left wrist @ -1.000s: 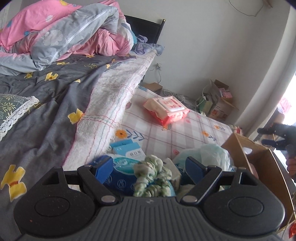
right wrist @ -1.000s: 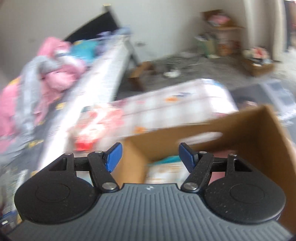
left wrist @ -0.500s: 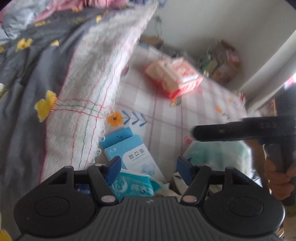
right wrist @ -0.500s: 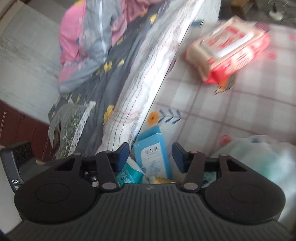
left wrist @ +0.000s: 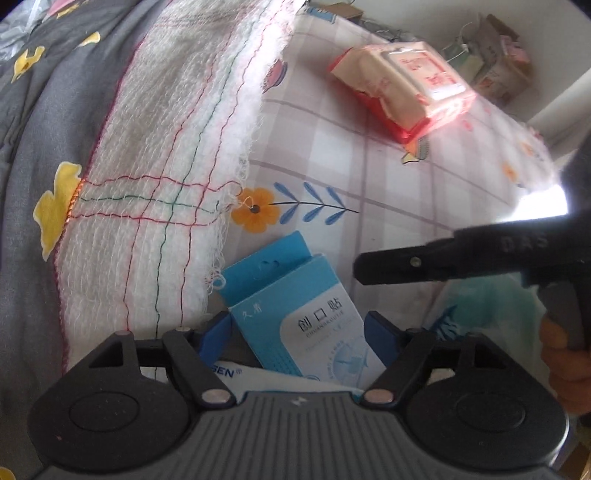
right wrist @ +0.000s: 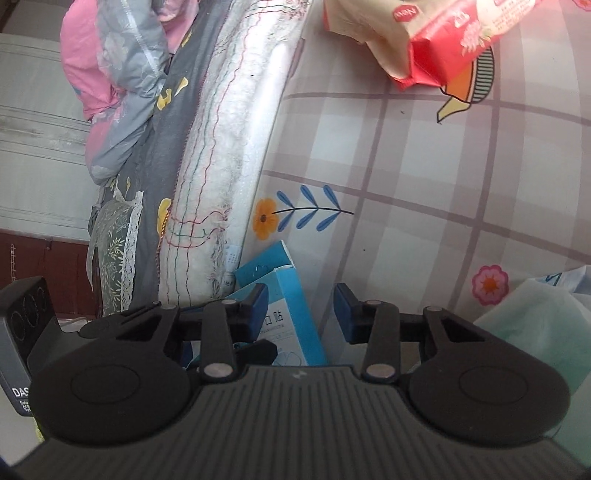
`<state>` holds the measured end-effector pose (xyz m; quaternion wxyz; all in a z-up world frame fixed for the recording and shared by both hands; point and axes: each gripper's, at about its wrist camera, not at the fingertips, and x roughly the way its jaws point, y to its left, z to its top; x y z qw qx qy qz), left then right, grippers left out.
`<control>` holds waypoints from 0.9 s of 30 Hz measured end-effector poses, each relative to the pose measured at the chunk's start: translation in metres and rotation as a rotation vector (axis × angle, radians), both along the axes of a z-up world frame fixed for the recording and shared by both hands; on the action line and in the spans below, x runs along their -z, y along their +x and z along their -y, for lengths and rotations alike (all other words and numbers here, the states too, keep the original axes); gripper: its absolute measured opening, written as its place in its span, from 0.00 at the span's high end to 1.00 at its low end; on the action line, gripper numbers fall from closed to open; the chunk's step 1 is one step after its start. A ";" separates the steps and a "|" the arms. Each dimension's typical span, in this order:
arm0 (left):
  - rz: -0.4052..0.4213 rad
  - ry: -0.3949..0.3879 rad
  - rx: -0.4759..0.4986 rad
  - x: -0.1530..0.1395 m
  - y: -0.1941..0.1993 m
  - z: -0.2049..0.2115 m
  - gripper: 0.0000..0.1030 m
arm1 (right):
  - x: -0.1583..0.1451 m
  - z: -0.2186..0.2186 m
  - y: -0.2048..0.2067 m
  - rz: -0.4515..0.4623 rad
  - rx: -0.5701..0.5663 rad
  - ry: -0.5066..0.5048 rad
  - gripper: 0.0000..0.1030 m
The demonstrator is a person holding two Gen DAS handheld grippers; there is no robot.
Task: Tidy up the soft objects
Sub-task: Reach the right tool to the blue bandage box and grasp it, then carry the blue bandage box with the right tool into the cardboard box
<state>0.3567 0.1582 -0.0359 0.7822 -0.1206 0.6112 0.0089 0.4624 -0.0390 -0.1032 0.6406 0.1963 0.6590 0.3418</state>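
A light-blue plaster box (left wrist: 295, 295) lies on the checked sheet against the white blanket's edge. My left gripper (left wrist: 299, 326) points steeply down over it. Its jaws are opening, the box lies between them, and the pads do not press on it. My right gripper (right wrist: 301, 310) reaches in from the right, seen side-on as a black bar (left wrist: 406, 264). Its jaws are closing around the same box (right wrist: 291, 295), and a gap shows at the right pad (right wrist: 343, 314). A red-and-cream tissue pack (left wrist: 402, 81) (right wrist: 424, 33) lies farther up the sheet.
A pale green plastic bag (left wrist: 480, 306) (right wrist: 535, 325) lies at the right. A white pack (left wrist: 236, 373) sits under the left gripper. The white woven blanket (left wrist: 166, 166) and grey flowered quilt (left wrist: 44, 129) rise at the left, with pink bedding (right wrist: 96, 66) beyond. A hand (left wrist: 561, 362) holds the right gripper.
Both grippers tipped downward and closed in on the blue box. The right one swung over from the cardboard box and its jaws narrowed. The green-white knotted cloth left the left view.
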 end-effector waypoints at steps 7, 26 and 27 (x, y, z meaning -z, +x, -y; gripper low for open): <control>-0.008 -0.094 -0.034 0.010 0.013 -0.005 0.23 | 0.007 0.008 0.002 -0.023 0.032 0.019 0.63; -0.028 -0.158 0.067 0.013 0.007 -0.011 0.55 | 0.013 0.016 -0.007 -0.077 0.015 0.000 0.62; -0.032 -0.169 0.066 0.013 0.007 -0.011 0.54 | 0.014 0.015 -0.008 -0.080 0.009 0.004 0.64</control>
